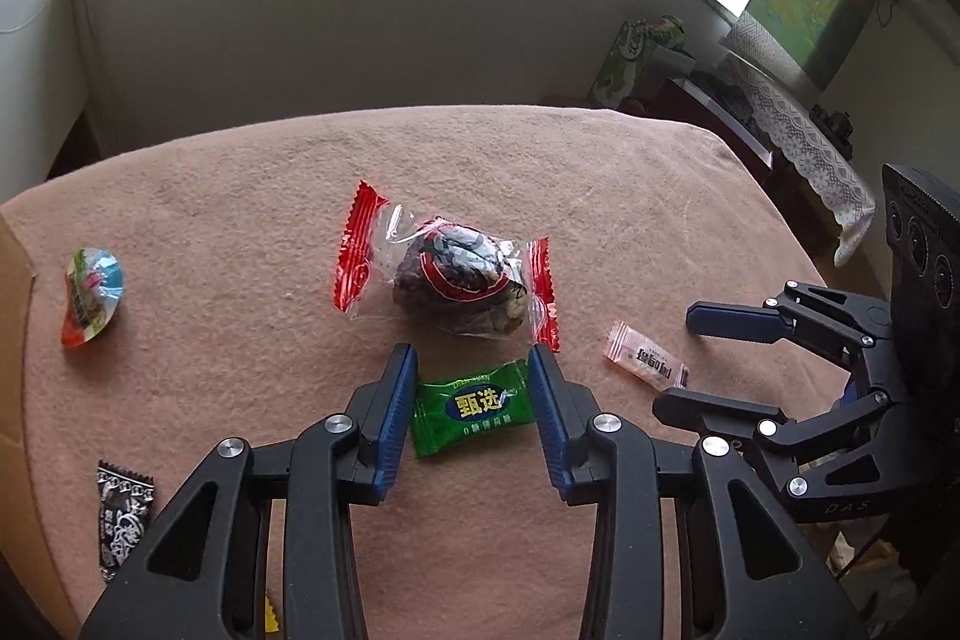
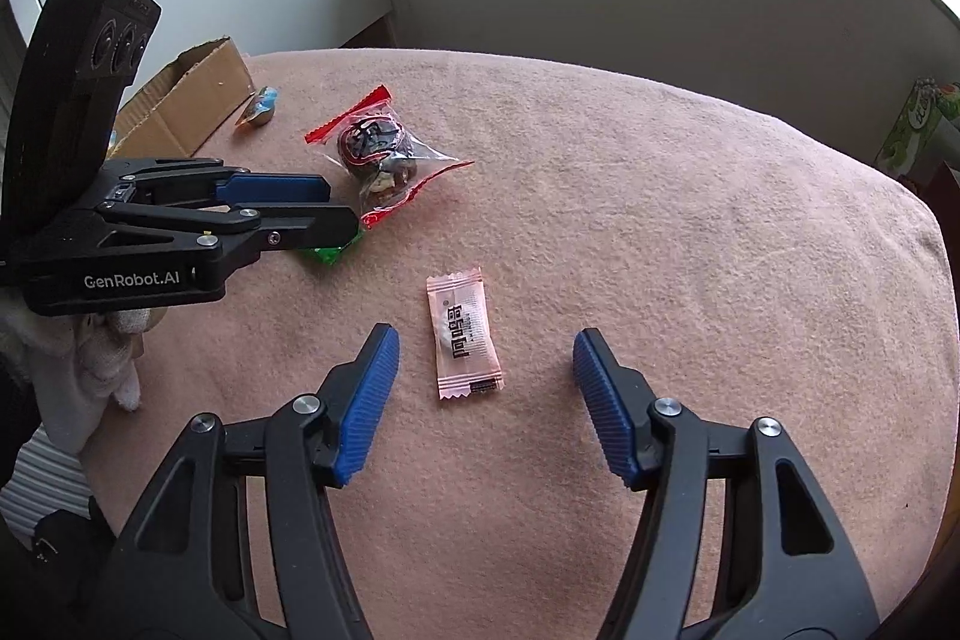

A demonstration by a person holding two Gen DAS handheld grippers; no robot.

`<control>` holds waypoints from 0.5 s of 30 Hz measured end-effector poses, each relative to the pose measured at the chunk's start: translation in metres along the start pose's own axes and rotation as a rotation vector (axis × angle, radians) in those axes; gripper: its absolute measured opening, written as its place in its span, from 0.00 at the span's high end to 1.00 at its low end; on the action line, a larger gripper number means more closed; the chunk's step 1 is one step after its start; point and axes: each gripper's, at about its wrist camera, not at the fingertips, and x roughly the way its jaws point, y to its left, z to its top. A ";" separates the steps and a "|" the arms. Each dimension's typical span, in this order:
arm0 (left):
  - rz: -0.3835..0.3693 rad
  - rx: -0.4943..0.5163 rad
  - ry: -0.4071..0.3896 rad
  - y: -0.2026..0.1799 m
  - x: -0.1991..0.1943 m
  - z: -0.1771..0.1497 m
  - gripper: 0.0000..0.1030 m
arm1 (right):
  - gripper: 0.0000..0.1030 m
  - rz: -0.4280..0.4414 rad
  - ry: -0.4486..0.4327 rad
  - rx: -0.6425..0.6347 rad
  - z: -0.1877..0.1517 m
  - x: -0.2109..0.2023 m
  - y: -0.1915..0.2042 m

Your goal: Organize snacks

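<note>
The left gripper (image 1: 472, 364) straddles the green candy (image 1: 471, 407), jaws apart, not pressing it. The right gripper (image 2: 485, 349) stands open around the pink sachet (image 2: 463, 335). Just beyond lies the red-ended clear packet (image 1: 450, 274); a jelly cup (image 1: 91, 293) and cardboard box (image 2: 180, 100) sit far left.

bed (image 1: 240, 196): carries all the snacks
large date packet (image 1: 447, 274): mid-surface, behind the small square candy
small square candy (image 1: 474, 409): just in front of the date packet, between the left gripper (image 1: 473, 400) pads
sachet (image 2: 463, 334): right of the square candy, apart from it, between the right gripper (image 2: 485, 388) pads, untouched
jelly cup (image 1: 93, 295): near the left edge, beside the cardboard box (image 2: 180, 100)
dark wrapper (image 1: 123, 523): near front left edge
</note>
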 end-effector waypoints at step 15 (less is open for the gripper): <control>0.126 0.202 0.045 -0.031 -0.004 -0.014 0.58 | 0.43 -0.007 0.004 -0.021 -0.003 0.003 0.003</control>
